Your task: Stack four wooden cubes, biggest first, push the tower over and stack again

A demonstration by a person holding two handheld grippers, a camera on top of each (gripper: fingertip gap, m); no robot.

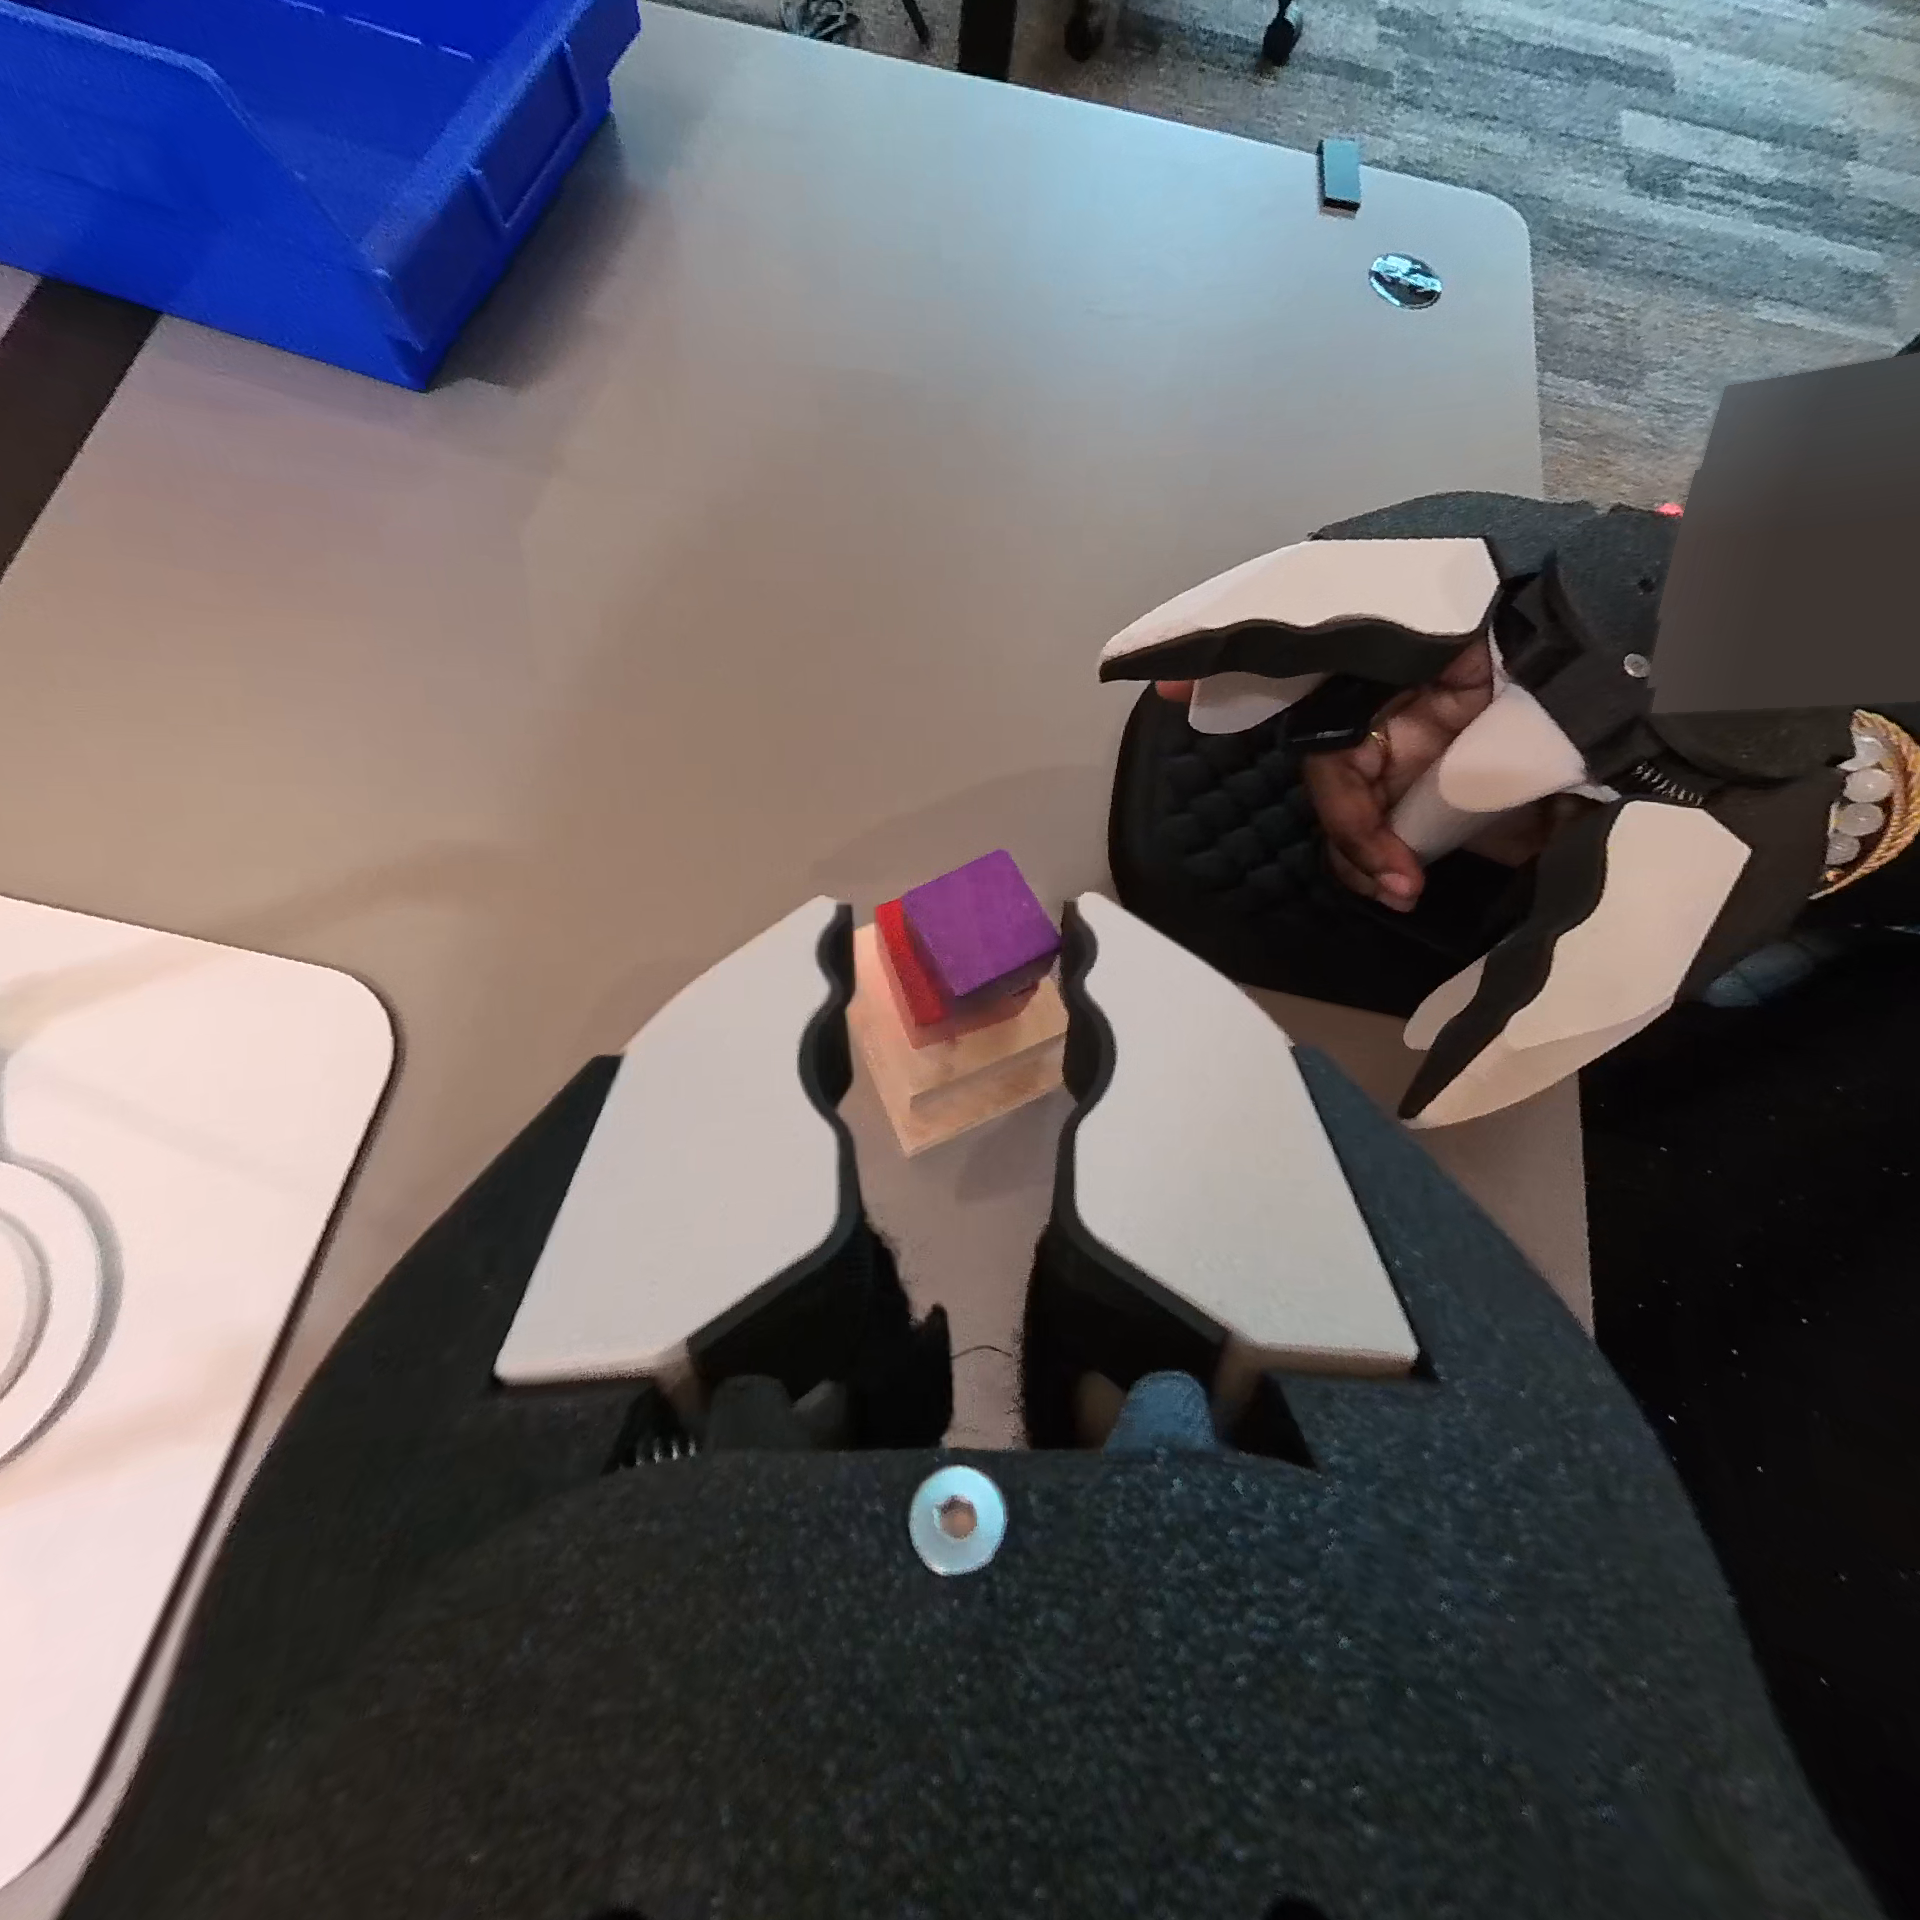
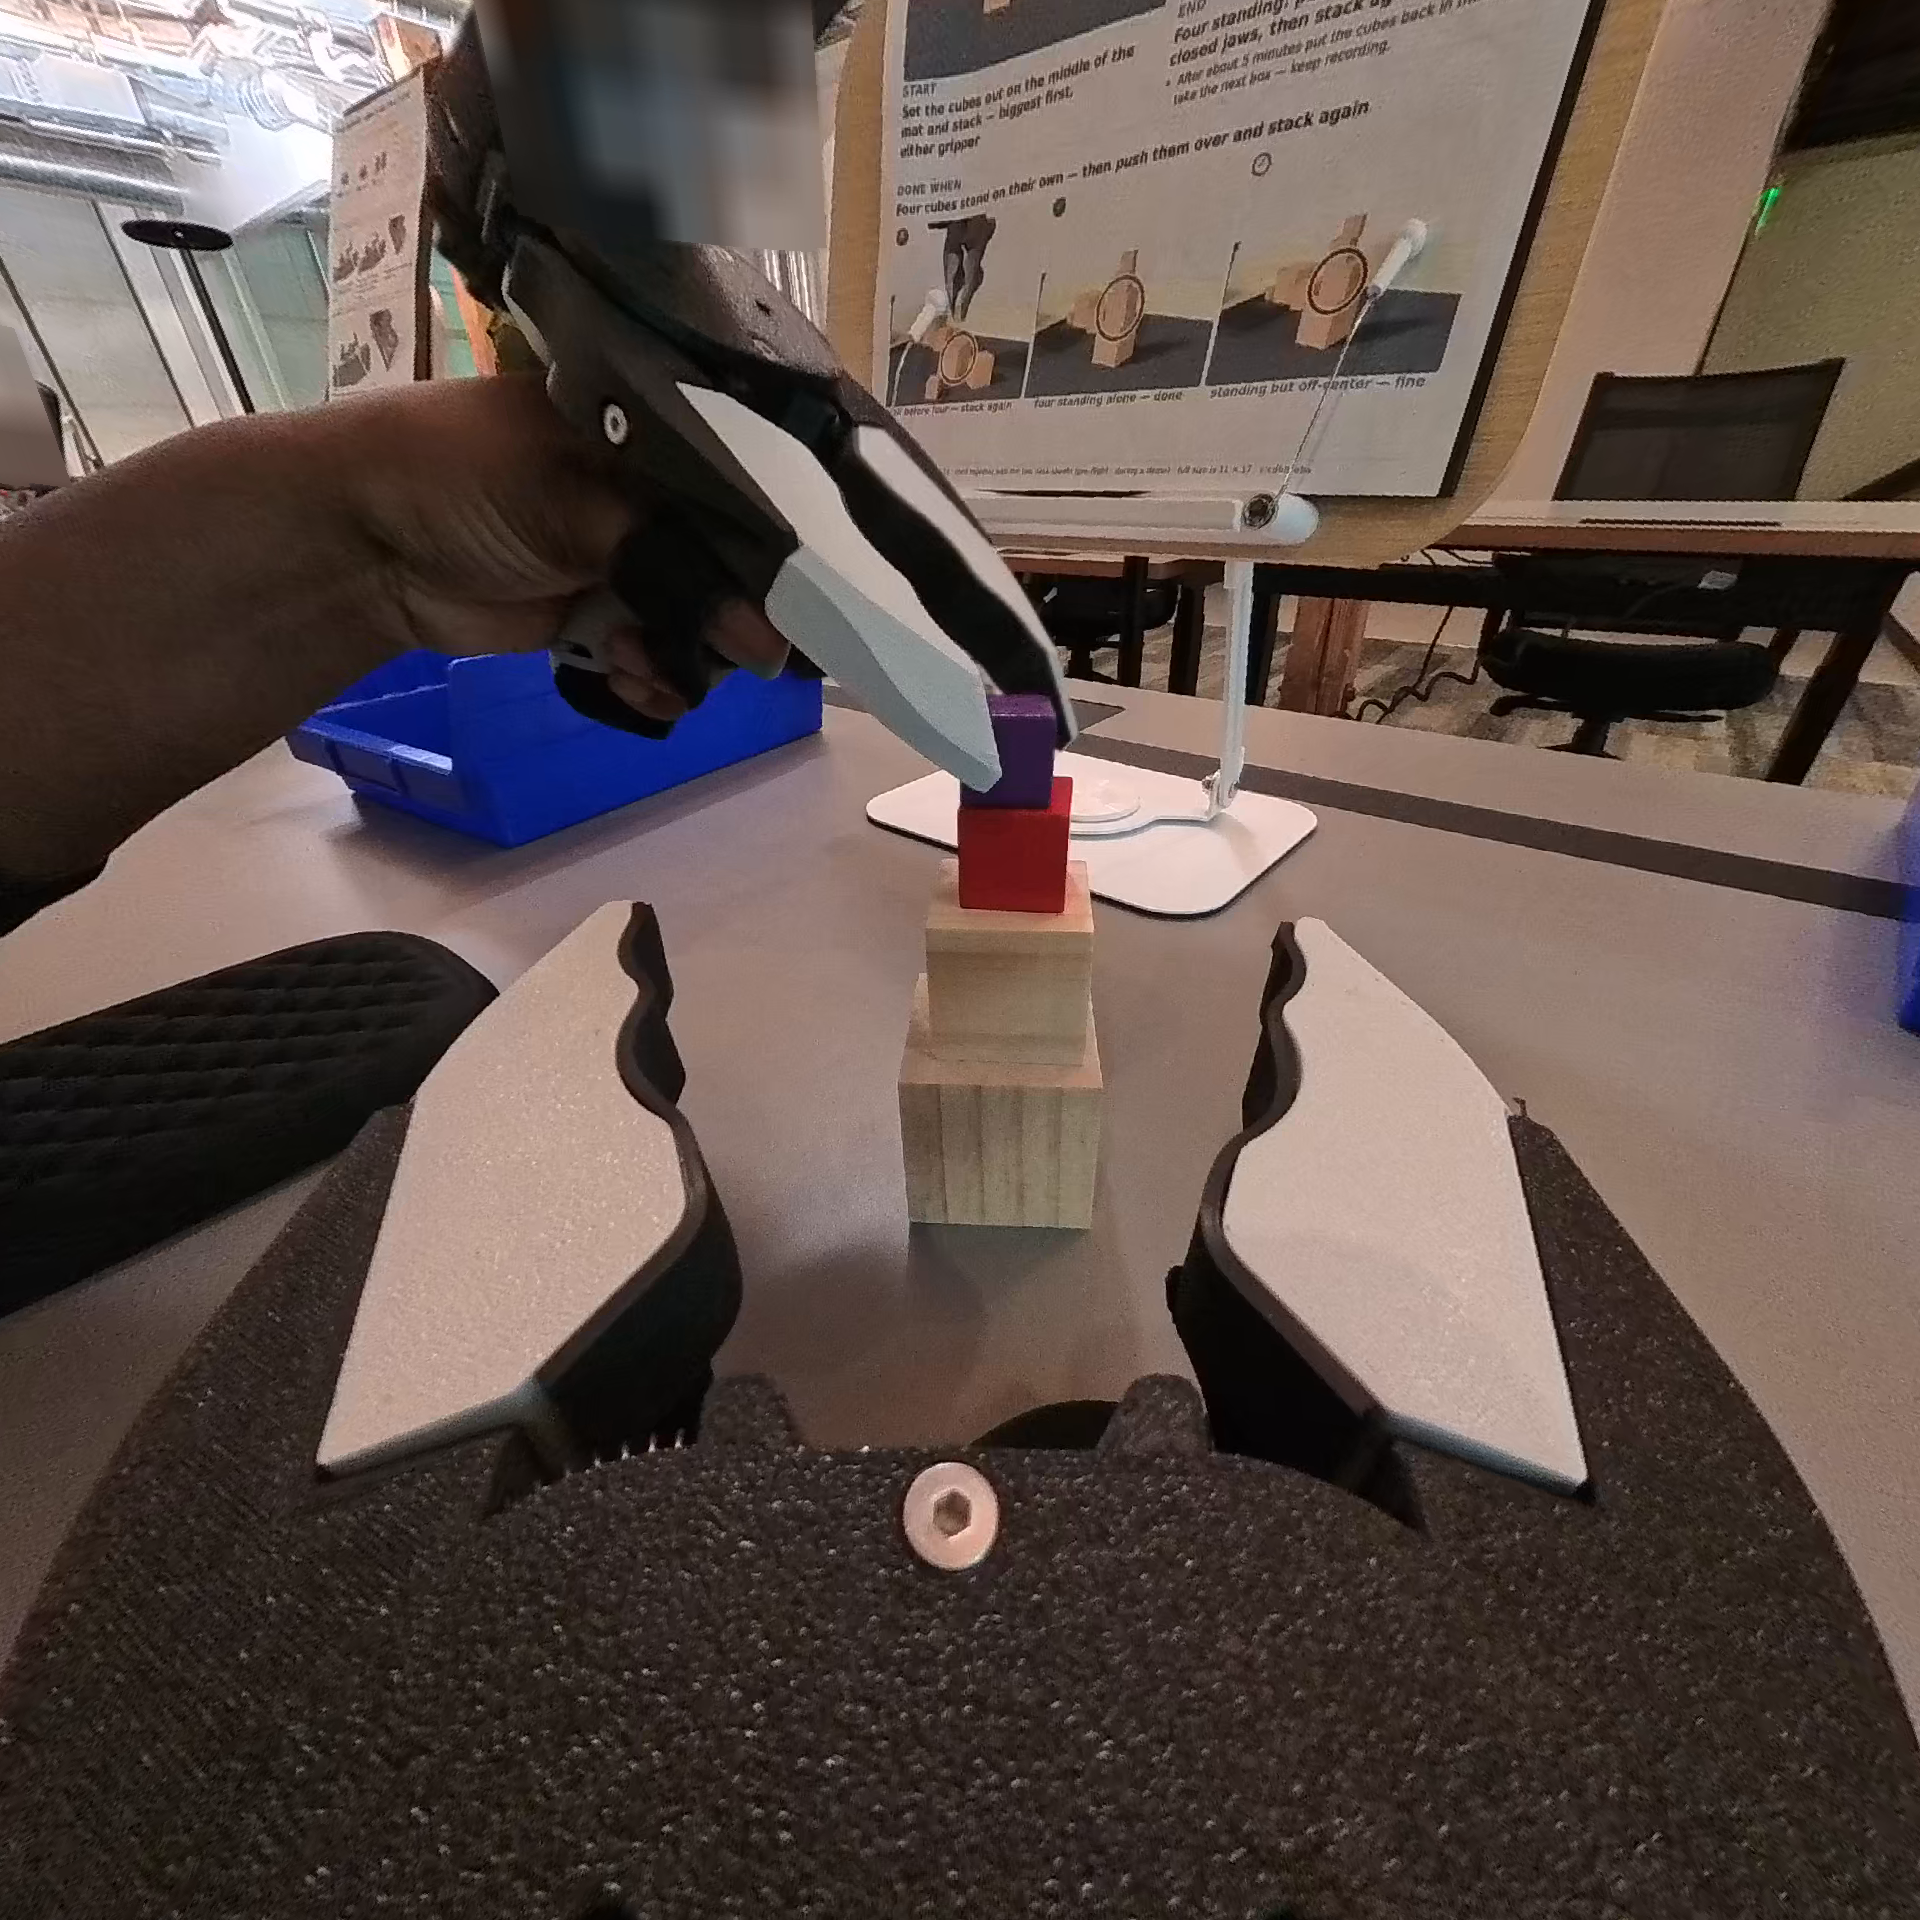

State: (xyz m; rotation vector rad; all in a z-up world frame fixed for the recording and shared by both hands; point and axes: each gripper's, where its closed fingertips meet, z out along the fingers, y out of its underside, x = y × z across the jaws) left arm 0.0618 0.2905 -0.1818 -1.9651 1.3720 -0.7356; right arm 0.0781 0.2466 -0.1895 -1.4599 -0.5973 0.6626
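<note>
A stack stands on the grey table (image 1: 727, 520): a large wooden cube (image 2: 1000, 1143), a smaller wooden cube (image 2: 1008, 977), a red cube (image 2: 1013, 857) and a purple cube (image 2: 1029, 753) on top. From above, the purple cube (image 1: 977, 920) sits off-centre on the red cube (image 1: 902, 961). My left gripper (image 1: 954, 914) straddles the purple cube with its jaws apart. A gap shows beside the left pad, so it is open. It also shows in the right wrist view (image 2: 1023, 743). My right gripper (image 2: 966, 923) is wide open and empty, low, facing the stack. In the left wrist view (image 1: 1257, 883) it is right of the stack.
A blue bin (image 2: 582, 758) sits at the far left of the table. A white stand base (image 2: 1195, 831) lies behind the stack and carries an instruction board. A black padded cushion (image 2: 187, 1060) lies by my right gripper. The table edge (image 1: 1558, 1195) is close on the right. About 6 centimetres separates my left fingertips from my right.
</note>
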